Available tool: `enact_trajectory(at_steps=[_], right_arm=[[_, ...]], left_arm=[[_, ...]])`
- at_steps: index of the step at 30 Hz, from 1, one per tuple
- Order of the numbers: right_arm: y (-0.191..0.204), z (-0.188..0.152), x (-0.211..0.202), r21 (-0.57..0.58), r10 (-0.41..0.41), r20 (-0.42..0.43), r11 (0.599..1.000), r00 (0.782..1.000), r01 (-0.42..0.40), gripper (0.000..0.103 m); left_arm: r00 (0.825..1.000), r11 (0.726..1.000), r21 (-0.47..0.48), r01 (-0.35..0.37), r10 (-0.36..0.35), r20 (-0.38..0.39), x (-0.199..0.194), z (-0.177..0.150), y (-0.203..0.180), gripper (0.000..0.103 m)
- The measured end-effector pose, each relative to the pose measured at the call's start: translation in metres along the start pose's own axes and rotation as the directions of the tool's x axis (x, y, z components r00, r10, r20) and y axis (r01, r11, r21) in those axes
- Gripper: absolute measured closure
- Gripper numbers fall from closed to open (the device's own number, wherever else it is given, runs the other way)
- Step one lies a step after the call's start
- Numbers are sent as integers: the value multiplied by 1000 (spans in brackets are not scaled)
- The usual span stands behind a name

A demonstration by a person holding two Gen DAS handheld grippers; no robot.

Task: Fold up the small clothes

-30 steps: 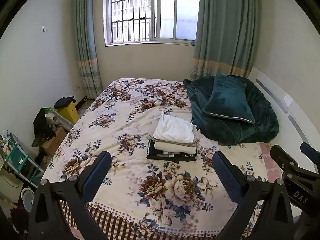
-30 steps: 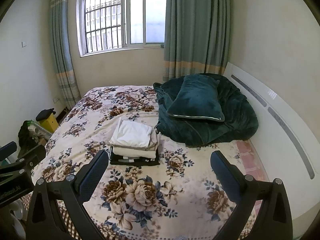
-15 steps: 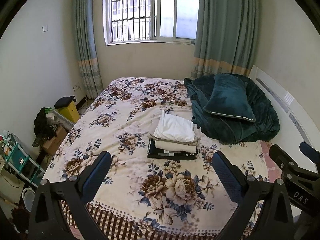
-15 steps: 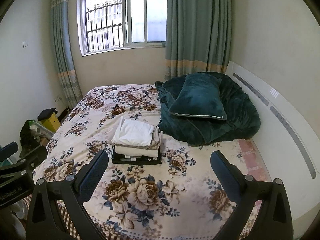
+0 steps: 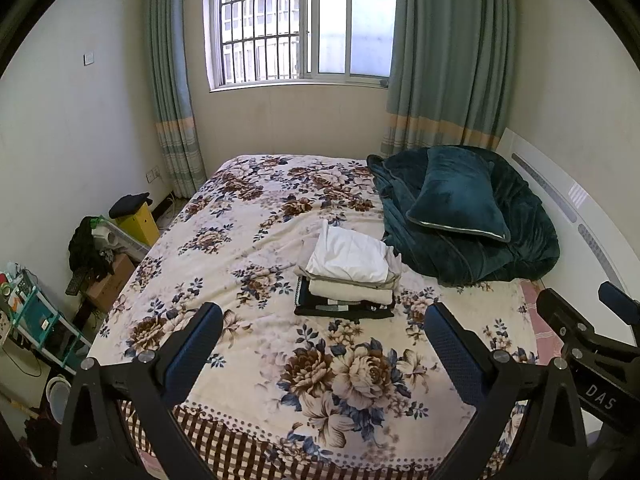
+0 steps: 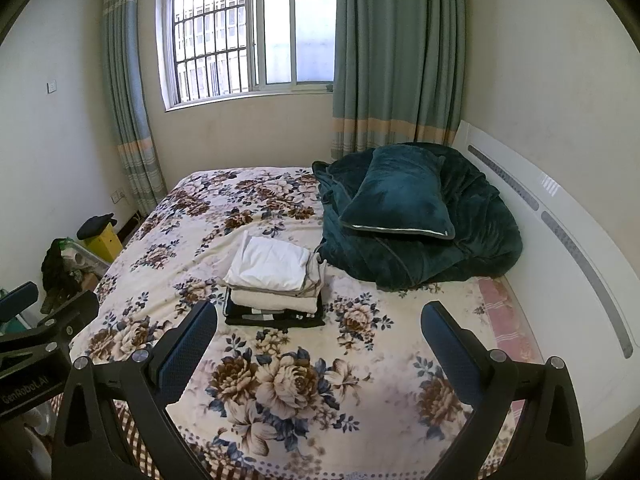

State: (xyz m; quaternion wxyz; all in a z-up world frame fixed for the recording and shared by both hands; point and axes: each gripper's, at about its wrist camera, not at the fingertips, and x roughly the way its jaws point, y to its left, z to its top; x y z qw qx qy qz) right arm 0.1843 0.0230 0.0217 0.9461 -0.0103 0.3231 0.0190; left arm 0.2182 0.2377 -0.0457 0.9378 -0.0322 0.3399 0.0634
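Holding both grippers, left (image 5: 320,344) & right (image 6: 316,340), wide open (empty), you've the folded stack (image 5: 348,276) dead ahead, right slightly nearer.

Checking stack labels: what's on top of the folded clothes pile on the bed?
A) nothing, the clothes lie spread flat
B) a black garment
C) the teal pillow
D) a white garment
D: a white garment lies on top of the pile, with a cream piece under it and a black one at the bottom; the teal pillow rests apart on the blanket.
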Motion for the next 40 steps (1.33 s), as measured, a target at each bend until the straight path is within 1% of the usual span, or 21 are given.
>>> enact_trajectory(at_steps=[26,40], right_arm=[[1,-2,-1,2,0,0,1000,1000,0,0],[2,-4,-1,4,0,2,1000,1000,0,0]], left_arm=[[1000,1000,3,1,-1,-1,1,2,-1,0],[1000,1000,8,-13,13,7,-3,-1,1,0]])
